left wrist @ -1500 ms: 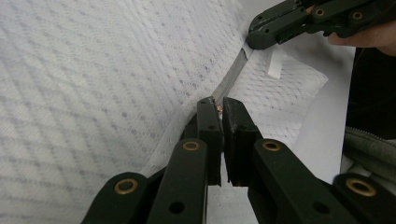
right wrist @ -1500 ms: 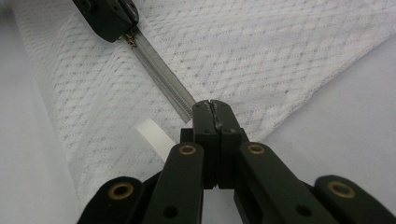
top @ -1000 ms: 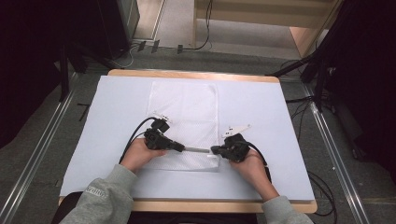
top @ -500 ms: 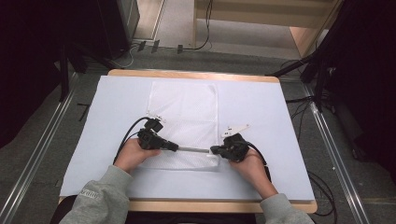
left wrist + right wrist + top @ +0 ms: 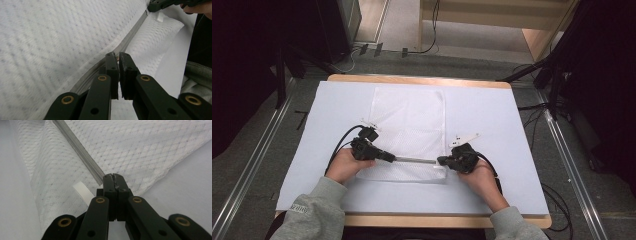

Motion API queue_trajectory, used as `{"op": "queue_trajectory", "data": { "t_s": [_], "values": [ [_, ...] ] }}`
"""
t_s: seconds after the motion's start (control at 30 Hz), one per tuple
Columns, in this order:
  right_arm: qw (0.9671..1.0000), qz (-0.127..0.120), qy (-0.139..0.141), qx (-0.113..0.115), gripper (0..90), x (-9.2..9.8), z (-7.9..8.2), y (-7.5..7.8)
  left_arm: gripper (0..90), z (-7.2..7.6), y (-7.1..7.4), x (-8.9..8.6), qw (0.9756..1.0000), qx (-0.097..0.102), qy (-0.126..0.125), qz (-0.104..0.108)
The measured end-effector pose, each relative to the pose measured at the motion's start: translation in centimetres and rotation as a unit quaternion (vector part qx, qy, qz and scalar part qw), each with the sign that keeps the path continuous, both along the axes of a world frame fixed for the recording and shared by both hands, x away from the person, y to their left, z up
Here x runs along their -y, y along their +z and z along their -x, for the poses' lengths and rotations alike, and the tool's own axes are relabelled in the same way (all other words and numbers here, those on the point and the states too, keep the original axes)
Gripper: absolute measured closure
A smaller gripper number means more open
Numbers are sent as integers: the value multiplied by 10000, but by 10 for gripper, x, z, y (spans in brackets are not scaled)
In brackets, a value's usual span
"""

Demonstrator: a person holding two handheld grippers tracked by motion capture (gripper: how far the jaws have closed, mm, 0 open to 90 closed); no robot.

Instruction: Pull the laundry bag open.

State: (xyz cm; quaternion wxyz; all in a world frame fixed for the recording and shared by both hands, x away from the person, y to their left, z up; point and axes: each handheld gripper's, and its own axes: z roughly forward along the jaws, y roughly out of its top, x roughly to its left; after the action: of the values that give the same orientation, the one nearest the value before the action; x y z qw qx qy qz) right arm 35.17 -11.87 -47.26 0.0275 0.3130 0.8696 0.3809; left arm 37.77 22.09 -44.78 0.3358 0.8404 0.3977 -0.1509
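Zipper (image 5: 414, 160), grey, running straight across the near end of a white mesh bag (image 5: 409, 120); long axis left to right in the high view, level with both grippers and stretched between them; left gripper (image 5: 388, 156) at its left end, jaws clenched with what looks like the zipper's pull pinched between the tips, seen close in the left gripper view (image 5: 117, 58); right gripper (image 5: 443, 160) at the right end, jaws pressed tight on the bag's corner where the zipper stops, seen in the right gripper view (image 5: 114, 177), a small white tag (image 5: 83, 191) just beside it; zipper lies directly ahead of each gripper, along the line joining them, so any slide must follow that line, judged to be left hand's work while right anchors; bag body flat beyond, reaching toward the far edge of the table (image 5: 517, 130).
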Motion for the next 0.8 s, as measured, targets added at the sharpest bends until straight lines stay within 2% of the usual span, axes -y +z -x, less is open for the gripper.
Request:
{"op": "queue_trajectory", "data": {
  "t_s": [0.17,0.8],
  "values": [
    [10000,1,-3,-1,900,0,0,0,877,0,3,-15,10000,10,60,13],
    [10000,-30,13,-37,900,1,-1,0,877,7,9,-55,9995,45,314,17]
  ]
}}
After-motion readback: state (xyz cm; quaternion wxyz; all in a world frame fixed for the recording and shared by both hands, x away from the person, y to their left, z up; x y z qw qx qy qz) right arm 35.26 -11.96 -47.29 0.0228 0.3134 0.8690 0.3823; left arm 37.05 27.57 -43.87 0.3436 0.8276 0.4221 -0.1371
